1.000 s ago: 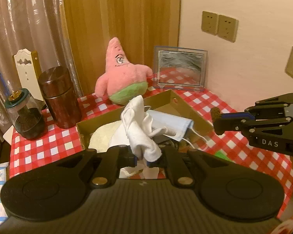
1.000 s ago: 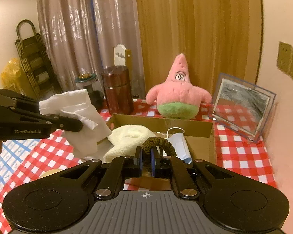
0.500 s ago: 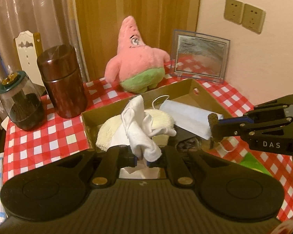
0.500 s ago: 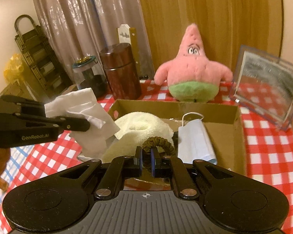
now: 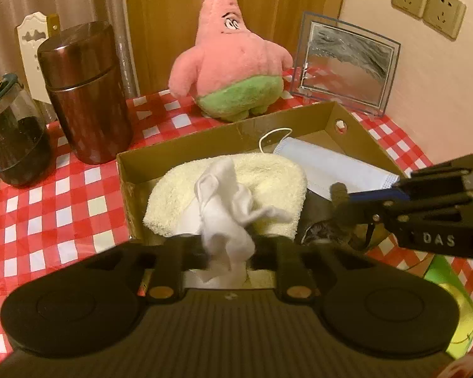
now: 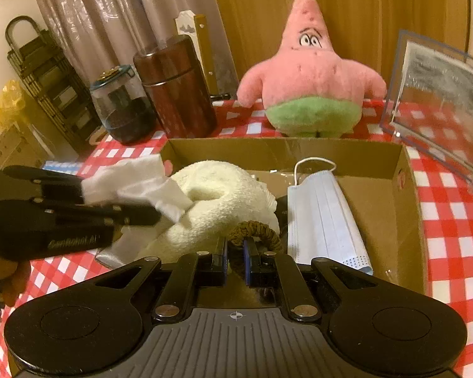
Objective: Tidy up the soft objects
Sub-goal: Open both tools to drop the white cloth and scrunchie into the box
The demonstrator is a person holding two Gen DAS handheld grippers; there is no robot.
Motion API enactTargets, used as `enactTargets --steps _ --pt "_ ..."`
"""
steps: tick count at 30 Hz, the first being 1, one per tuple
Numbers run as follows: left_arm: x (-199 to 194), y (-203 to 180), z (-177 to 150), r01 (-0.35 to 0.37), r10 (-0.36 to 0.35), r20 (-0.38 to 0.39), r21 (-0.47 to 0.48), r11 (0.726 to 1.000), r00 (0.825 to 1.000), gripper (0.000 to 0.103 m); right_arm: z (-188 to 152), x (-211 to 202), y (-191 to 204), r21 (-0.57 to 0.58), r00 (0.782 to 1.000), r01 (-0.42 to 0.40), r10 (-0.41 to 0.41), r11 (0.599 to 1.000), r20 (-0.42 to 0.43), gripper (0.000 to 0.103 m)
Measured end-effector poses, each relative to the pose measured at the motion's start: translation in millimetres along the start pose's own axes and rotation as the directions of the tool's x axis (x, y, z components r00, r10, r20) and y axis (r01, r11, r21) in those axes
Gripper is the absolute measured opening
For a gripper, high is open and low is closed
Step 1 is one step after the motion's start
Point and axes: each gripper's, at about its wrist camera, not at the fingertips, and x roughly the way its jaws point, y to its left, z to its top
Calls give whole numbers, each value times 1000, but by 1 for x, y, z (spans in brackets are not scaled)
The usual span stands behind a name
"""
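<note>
An open cardboard box (image 5: 205,138) (image 6: 406,189) on the red checked cloth holds a cream towel (image 5: 268,173) (image 6: 224,201) and a pale blue face mask (image 5: 331,167) (image 6: 324,214). My left gripper (image 5: 227,245) hangs over the box's near left part. Its jaws are opening, and a crumpled white cloth (image 5: 227,217) (image 6: 135,182) still stands between them, against the towel. My right gripper (image 6: 235,252) is shut on a brown braided hair tie (image 6: 255,230), low over the box between towel and mask. In the left wrist view the right gripper (image 5: 340,195) reaches in from the right.
Behind the box sits a pink and green star plush (image 5: 233,63), with a clear picture frame (image 5: 347,63) to its right. A brown canister (image 5: 85,94) and a glass jar (image 5: 12,138) stand at the left. A green item (image 5: 441,277) lies near the right edge.
Both grippers came forward and down over the box. The left jaws have spread apart around the white cloth, which now rests against the towel. The right stays shut on the hair tie.
</note>
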Motion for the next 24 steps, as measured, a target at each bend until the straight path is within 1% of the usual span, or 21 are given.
enactTargets --steps 1,2,3,4,5,6,8,15,20,24 --pt "1 0 -1 4 -4 -1 3 1000 1000 50 0 1 -2 7 1000 -3 3 1000 0 10" --pt "1 -2 -1 -1 1 1 12 1000 1000 56 0 0 -4 17 1000 -10 10 1000 1 20" --pt "0 -3 -2 -9 9 5 22 1000 1000 67 0 -1 -5 25 1000 -9 9 1000 3 29" --pt "-1 -3 -2 -13 12 8 29 1000 1000 68 0 -3 -7 30 1000 -6 5 1000 9 55" --pt "-3 -4 -2 -18 17 12 36 999 1000 68 -1 -7 -8 35 1000 -3 2 999 25 67" --pt "-6 -4 -2 -27 26 16 43 999 1000 69 -1 -11 -8 39 999 -7 6 999 43 67" --pt "-10 -4 -1 -34 33 23 50 998 999 69 0 -19 -8 44 999 -11 8 999 52 67" --pt "-39 -3 6 -39 37 49 38 999 998 71 4 -53 2 44 994 6 -11 999 107 67" --pt "-66 -7 8 -56 53 70 47 997 996 71 4 -84 18 17 991 3 -5 1000 137 67" --pt "-93 -11 5 -51 47 92 42 998 995 71 -3 -115 36 -14 986 1 1 1000 165 67"
